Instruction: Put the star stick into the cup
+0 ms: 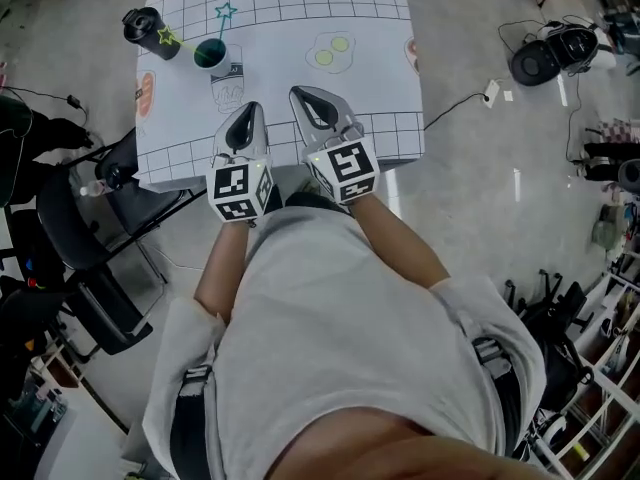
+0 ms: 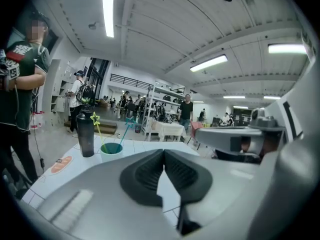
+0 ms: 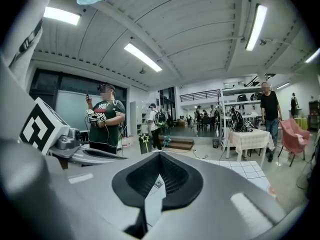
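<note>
Gridded tabletop (image 1: 300, 73), teal star stick (image 1: 221, 28) in cup (image 1: 210, 55)

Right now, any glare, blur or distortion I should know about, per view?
Head view: even light, sharp; lamp glare streaks the glossy floor. Left gripper view: strong fisheye bend, ceiling light strip blown out, cup small but legible. Right gripper view: same bend, dark corners, ceiling tube light overexposed.
</note>
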`<state>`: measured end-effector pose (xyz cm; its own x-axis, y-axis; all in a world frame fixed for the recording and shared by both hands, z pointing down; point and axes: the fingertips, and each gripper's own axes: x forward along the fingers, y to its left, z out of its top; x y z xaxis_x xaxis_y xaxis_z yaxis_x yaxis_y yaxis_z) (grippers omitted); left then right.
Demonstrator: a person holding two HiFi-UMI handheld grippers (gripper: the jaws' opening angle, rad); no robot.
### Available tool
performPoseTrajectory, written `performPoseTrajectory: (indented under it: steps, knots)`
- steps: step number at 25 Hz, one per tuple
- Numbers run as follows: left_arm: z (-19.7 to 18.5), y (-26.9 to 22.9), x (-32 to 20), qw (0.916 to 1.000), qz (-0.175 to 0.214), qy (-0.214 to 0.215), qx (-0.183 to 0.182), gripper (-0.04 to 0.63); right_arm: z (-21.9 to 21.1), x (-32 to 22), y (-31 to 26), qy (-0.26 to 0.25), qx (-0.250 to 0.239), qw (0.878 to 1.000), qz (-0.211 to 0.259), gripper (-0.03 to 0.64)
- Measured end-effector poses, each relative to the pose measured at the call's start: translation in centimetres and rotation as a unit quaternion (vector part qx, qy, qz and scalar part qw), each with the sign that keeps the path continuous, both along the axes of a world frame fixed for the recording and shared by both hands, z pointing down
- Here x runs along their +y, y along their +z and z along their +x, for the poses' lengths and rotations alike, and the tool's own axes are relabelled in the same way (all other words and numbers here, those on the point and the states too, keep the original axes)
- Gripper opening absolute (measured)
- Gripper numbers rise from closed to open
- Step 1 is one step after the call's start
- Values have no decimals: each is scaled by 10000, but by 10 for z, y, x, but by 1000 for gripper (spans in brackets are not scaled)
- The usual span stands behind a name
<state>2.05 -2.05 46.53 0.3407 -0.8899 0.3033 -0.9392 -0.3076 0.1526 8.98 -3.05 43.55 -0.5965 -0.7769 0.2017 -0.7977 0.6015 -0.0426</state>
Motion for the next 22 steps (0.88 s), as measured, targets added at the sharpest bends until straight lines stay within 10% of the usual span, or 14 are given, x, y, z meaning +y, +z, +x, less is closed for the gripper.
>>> performPoseTrajectory:
  steps: [22]
  knots:
    - [43, -5, 49, 9997, 29, 96, -203, 3, 59, 38, 5, 341, -395, 9985, -170, -2]
